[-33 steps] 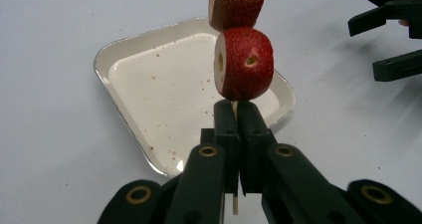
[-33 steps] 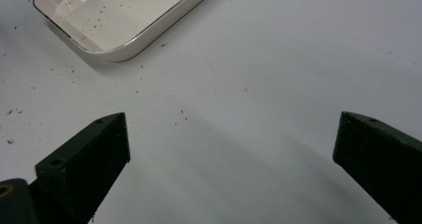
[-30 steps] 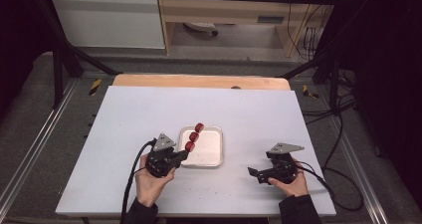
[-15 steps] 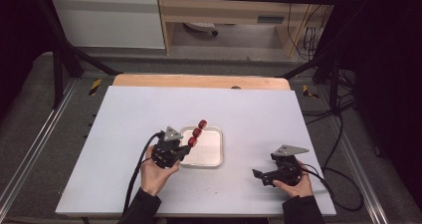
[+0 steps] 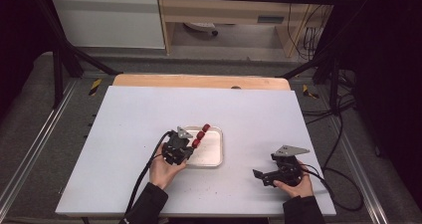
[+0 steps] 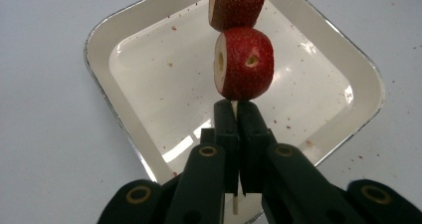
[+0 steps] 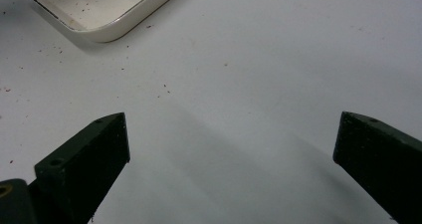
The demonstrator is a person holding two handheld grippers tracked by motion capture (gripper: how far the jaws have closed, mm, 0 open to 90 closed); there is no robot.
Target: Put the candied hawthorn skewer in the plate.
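White table (image 5: 129,134), one tray (image 5: 215,157), one skewer (image 6: 234,107), three red pieces (image 5: 200,134), two grippers

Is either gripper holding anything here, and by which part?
The left gripper is shut on the skewer, clamping the bare stick just below the lowest red fruit piece, over the white tray. The right gripper is open, holding nothing.

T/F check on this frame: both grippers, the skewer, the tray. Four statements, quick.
1. The left gripper is shut on the skewer. True.
2. The right gripper holds a fruit piece. False: it is open over bare table.
3. The skewer's red pieces hang over the tray. True.
4. The tray is full of fruit. False: it holds only crumbs.
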